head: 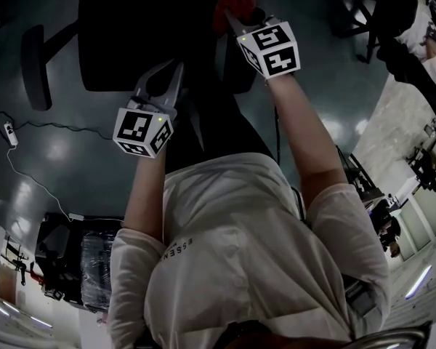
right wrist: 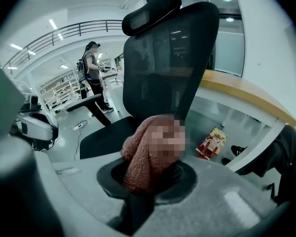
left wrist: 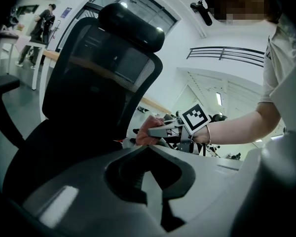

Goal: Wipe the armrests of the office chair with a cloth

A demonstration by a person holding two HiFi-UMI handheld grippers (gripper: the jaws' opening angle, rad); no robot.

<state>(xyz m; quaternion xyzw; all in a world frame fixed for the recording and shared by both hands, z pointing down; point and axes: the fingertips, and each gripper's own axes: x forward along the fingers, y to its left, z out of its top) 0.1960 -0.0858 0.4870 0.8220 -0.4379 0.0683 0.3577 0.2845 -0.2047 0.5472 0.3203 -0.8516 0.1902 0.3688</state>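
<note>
A black mesh office chair (head: 131,35) stands in front of me, its left armrest (head: 35,64) sticking out to the side. My right gripper (head: 234,17) is shut on a reddish knitted cloth (head: 236,2) at the chair's right side; the armrest beneath it is too dark to make out. In the right gripper view the cloth (right wrist: 148,157) bulges from the jaws before the chair back (right wrist: 172,58). My left gripper (head: 166,70) hovers over the seat's front edge, its jaws together with nothing between them. From the left gripper view I see the chair (left wrist: 103,73) and the cloth (left wrist: 144,132).
A power strip with cable (head: 11,133) lies on the floor at left. Black equipment (head: 73,260) stands behind me to the left. A red packet (right wrist: 211,143) lies under a wooden-topped counter (right wrist: 241,95). A person (right wrist: 91,68) stands at a far desk.
</note>
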